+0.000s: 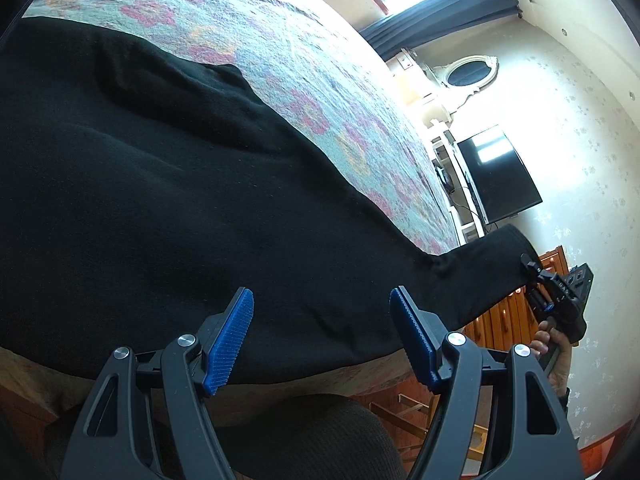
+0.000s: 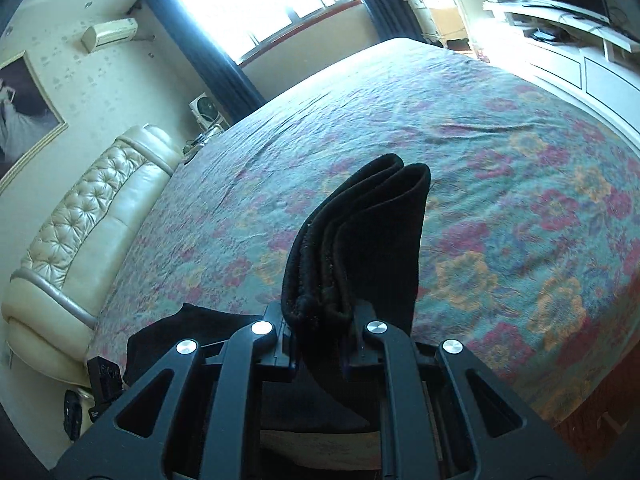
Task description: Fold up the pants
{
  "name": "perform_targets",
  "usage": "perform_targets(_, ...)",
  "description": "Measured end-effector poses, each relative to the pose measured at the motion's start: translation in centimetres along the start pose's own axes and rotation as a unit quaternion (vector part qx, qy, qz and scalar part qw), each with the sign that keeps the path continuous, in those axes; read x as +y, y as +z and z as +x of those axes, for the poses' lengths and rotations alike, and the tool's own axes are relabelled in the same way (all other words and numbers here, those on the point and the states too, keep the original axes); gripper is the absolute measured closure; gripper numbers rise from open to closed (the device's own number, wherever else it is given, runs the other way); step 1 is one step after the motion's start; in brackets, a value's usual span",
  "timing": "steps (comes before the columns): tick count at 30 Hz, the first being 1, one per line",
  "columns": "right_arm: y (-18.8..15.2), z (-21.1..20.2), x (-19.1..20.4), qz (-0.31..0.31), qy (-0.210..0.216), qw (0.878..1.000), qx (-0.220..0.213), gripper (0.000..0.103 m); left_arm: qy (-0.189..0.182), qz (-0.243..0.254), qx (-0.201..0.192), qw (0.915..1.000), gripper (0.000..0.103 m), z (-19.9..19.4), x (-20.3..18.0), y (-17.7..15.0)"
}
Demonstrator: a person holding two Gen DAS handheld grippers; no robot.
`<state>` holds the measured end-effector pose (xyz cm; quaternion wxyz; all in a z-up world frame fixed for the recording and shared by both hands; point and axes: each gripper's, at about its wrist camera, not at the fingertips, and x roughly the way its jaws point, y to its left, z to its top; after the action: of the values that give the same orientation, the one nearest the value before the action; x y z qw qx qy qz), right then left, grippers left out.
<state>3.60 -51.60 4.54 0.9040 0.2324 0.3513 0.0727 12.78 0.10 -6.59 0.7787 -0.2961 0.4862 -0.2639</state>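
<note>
The black pants (image 1: 168, 184) lie spread on the floral bedspread (image 1: 280, 60), reaching the bed's near edge. My left gripper (image 1: 322, 336) is open, its blue pads (image 1: 230, 344) just above the pants' near edge, holding nothing. My right gripper (image 2: 320, 320) is shut on the bunched leg ends of the pants (image 2: 360, 232), which stick up between its jaws above the bed. In the left wrist view the right gripper (image 1: 560, 292) holds the leg end (image 1: 480, 272) lifted off the bed's corner at the right.
The bedspread (image 2: 480, 160) covers a large bed with a cream tufted headboard (image 2: 92, 208). A TV (image 1: 496, 176) on a white stand, a wooden dresser (image 1: 508, 320) and a window with dark curtains (image 2: 224, 68) surround the bed.
</note>
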Motion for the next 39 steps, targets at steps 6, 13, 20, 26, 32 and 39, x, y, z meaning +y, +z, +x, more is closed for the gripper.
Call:
perform_targets(6,-2.6,6.3,9.7,-0.072,0.003,0.996,0.054,0.09,-0.004,-0.048,-0.008,0.9988,0.033,-1.2,2.7,0.7)
perform_targets(13,-8.8,14.3,17.0,-0.111,0.016,0.986,0.123,0.09,-0.009,-0.064,-0.021,0.9977,0.033,-1.8,4.0,1.3)
perform_targets(20,-13.6,18.7,21.4,-0.143,0.032,0.975,0.169,0.09,-0.01,-0.064,-0.024,0.9976,0.033,-1.7,3.9,1.7)
perform_targets(26,-16.1,20.0,23.0,-0.162,0.039,0.967,0.192,0.089,-0.009,-0.059,-0.026,0.9979,0.033,-2.2,4.4,1.4)
perform_targets(32,-17.6,20.6,23.5,-0.179,0.028,0.964,0.197,0.087,-0.008,-0.058,-0.027,0.9979,0.033,-2.1,4.2,1.3)
perform_targets(39,-18.4,20.7,23.7,-0.168,0.04,0.965,0.198,0.068,-0.009,-0.059,-0.028,0.9978,0.033,-2.3,4.2,1.3)
